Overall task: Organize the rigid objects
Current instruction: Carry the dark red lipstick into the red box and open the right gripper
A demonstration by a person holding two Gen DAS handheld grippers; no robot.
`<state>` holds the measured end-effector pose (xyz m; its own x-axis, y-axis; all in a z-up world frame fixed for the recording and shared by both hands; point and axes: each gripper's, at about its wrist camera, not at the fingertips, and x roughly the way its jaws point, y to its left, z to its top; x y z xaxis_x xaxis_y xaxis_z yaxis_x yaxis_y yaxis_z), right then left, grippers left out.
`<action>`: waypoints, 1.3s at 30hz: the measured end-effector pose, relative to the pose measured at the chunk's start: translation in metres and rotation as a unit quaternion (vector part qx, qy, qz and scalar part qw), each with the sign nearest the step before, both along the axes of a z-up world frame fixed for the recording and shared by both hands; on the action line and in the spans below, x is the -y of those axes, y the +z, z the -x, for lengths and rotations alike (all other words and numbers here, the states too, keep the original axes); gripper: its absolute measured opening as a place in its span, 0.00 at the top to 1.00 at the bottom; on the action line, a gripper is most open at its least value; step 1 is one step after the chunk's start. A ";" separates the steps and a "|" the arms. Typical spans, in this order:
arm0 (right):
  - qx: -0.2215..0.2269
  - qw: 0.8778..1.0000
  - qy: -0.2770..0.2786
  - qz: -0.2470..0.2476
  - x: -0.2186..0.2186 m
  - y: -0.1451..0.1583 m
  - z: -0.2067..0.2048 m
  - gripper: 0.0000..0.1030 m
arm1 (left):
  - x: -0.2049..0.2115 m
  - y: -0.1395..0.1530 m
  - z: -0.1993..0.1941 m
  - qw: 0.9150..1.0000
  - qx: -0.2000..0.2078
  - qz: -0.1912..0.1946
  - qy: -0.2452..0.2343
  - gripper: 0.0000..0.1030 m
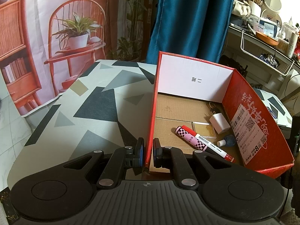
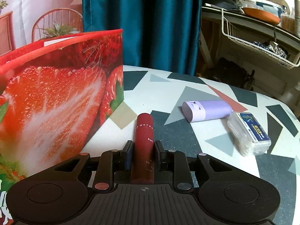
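Both jaws clamped: left gripper (image 1: 148, 152) on box (image 1: 187, 75) wall, right gripper (image 2: 143, 155) w/ red tube (image 2: 144, 140) lengthwise, box to its left.

A teal curtain (image 1: 189, 18) hangs behind the patterned tablecloth (image 1: 93, 101).

The red cardboard box (image 1: 249, 116) has a strawberry print outside (image 2: 56, 97) and plain brown inside. The bench (image 1: 93, 103) wears white cloth with grey and black triangles. There's a maroon tube (image 2: 144, 136), lilac cylinder (image 2: 206, 110), pink checkered marker (image 1: 189, 136) and teal curtain (image 2: 142, 22).
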<state>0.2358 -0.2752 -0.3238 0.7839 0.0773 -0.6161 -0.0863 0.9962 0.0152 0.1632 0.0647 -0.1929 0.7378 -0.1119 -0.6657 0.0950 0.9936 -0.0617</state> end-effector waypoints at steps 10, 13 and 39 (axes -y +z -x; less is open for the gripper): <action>0.008 1.000 0.000 0.008 -0.002 -0.001 0.002 0.80 | -0.001 0.000 0.000 1.000 0.000 0.002 0.001 0.89; 0.006 1.000 0.000 -0.002 0.001 -0.001 0.002 0.80 | -0.001 0.000 0.000 1.000 0.000 0.003 0.001 0.89; 0.128 0.986 0.051 -0.089 -0.012 0.097 0.023 0.80 | -0.001 0.000 0.000 1.000 0.000 0.005 0.002 0.89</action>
